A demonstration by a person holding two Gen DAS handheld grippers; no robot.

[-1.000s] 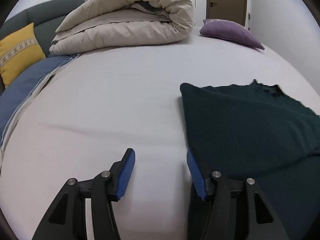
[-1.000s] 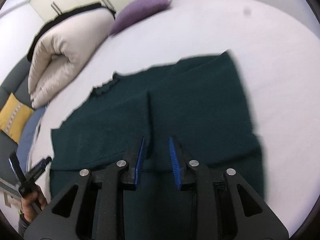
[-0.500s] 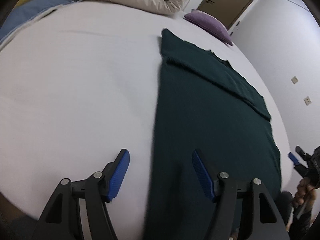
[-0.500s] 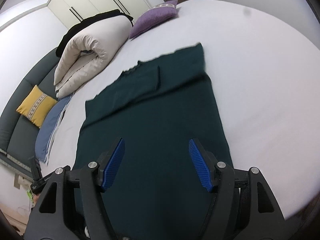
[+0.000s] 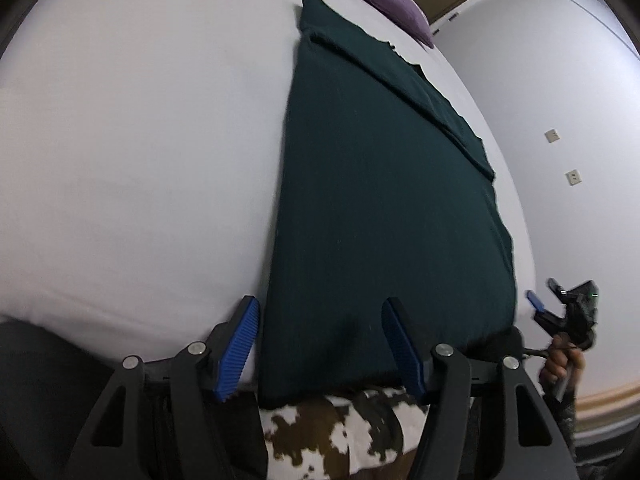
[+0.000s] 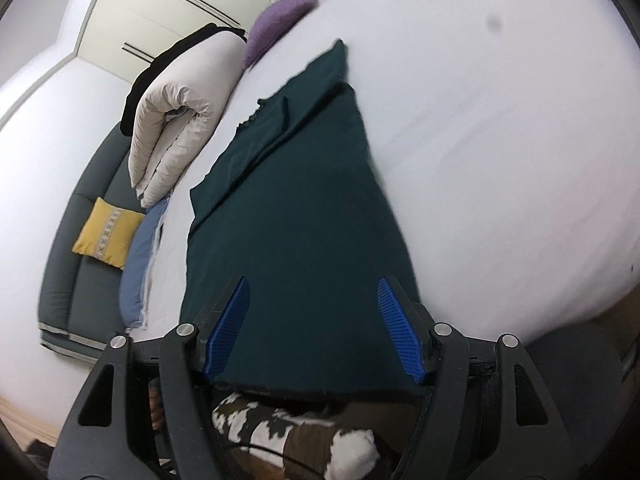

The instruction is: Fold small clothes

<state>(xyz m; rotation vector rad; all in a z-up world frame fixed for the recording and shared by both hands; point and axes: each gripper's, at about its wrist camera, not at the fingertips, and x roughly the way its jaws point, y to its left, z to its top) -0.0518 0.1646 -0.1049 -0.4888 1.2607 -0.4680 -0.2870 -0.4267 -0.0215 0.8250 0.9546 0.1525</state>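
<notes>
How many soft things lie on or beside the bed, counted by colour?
Dark green garment: 1
Purple cushion: 1
Yellow cushion: 1
Beige folded duvet: 1
Blue bedding: 1
Total: 5

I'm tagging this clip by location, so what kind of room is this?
Most likely a bedroom: a wide white bed with a folded duvet, a purple pillow, and built-in wardrobe doors behind.
</notes>
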